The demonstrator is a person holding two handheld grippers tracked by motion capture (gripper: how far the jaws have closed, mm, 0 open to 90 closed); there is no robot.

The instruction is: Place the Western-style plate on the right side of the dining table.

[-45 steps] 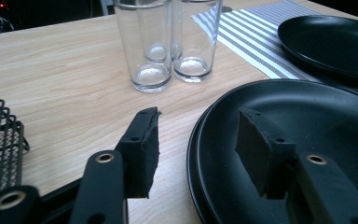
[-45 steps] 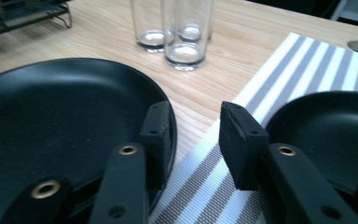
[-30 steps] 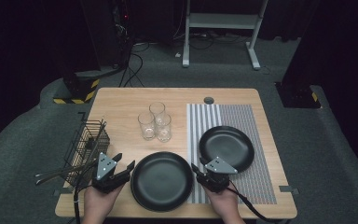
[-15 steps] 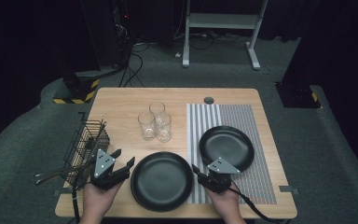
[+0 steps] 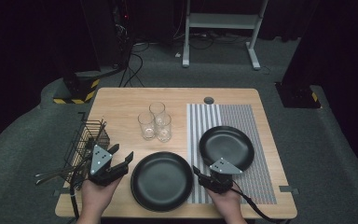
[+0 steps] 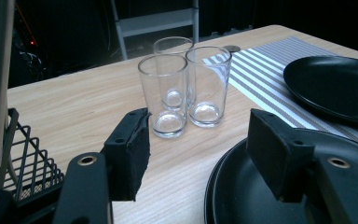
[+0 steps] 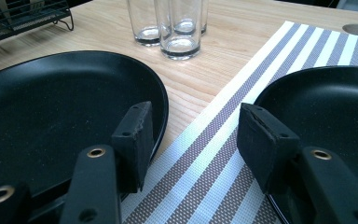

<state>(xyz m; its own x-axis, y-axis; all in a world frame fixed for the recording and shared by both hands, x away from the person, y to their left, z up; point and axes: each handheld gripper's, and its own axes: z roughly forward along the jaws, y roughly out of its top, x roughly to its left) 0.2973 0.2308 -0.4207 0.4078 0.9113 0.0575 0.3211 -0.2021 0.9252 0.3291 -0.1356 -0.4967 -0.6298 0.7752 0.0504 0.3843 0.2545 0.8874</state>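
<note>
I had both grippers low at the near edge of the wooden surface (image 5: 121, 100). The left gripper (image 5: 120, 157) sat just left of the near black plate (image 5: 162, 181), its fingers (image 6: 129, 149) spread wide with nothing between them; they had just been opening a little further. In the left gripper view one finger hung over bare wood and the other over the rim of that plate, without pressing on it. Straight ahead of them stood three clear glasses (image 6: 182, 84) in a tight cluster, upright and empty.

The right gripper (image 5: 200, 173) rested on the striped placemat (image 5: 256, 116), between the two plates. Its fingers (image 7: 133, 140) stood partly apart and had just been opening, and they gripped nothing: in the right gripper view I saw only striped mat in the gap, with the near plate's rim just beside one finger and the far black plate (image 5: 227, 147) just beside the other.

The far plate lay on the placemat; the near plate lay mostly on the bare wood, with its right edge reaching the mat. A black wire basket (image 5: 86, 140) stood at the left edge, beside my left hand (image 5: 95, 198), with utensil handles sticking out of it.
</note>
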